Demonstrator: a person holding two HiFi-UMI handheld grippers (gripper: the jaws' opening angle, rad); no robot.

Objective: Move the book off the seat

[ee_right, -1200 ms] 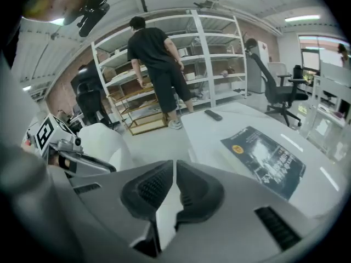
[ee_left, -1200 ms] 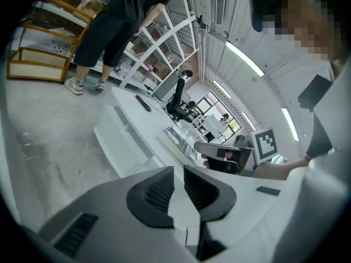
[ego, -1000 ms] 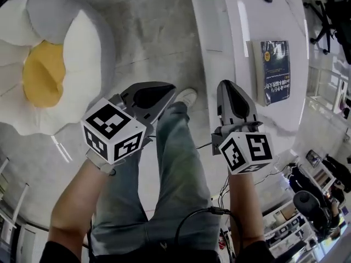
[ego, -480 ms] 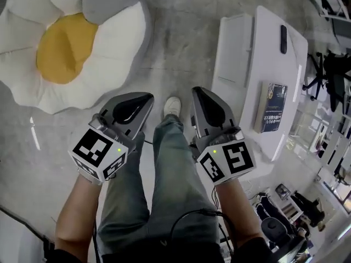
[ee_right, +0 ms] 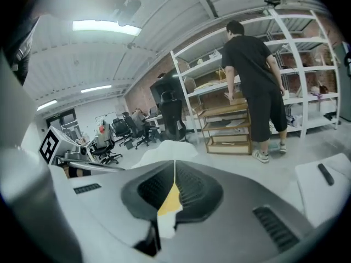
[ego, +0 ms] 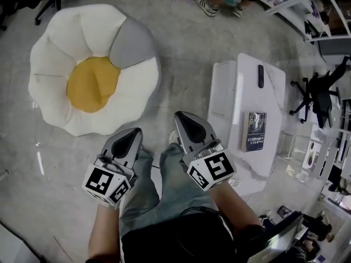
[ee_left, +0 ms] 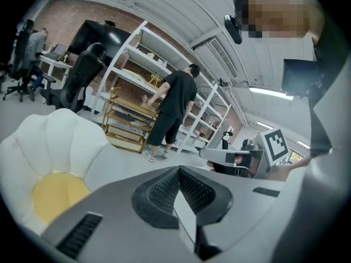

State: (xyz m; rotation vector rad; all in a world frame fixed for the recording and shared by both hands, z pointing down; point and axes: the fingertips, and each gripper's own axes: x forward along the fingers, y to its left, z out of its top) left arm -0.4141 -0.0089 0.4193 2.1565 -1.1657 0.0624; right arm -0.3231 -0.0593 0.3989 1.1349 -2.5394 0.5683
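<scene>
The dark blue book [ego: 254, 131] lies flat on a low white table [ego: 225, 97], right of me. The seat, a white flower-shaped cushion [ego: 55, 64] with a yellow middle and one grey petal, sits on the floor at the left with nothing on it. My left gripper [ego: 133, 134] and right gripper [ego: 182, 118] hang side by side over my legs, both shut and empty, well short of book and seat. The left gripper view shows shut jaws [ee_left: 176, 171] with the cushion [ee_left: 55, 141] beyond. In the right gripper view the shut jaws [ee_right: 174, 166] point toward the cushion [ee_right: 162, 153].
A black remote [ego: 260, 75] lies on the table's far end. A person [ee_right: 255, 81] stands at white shelving beside a low wooden rack [ee_right: 227, 127]. Office chairs [ego: 318, 95] stand at the right and further back. Grey floor lies between cushion and table.
The head view has pulled back, so the whole cushion and table now show. Both grippers sit lower in the frame and closer together, still shut. The book has not moved on the table.
</scene>
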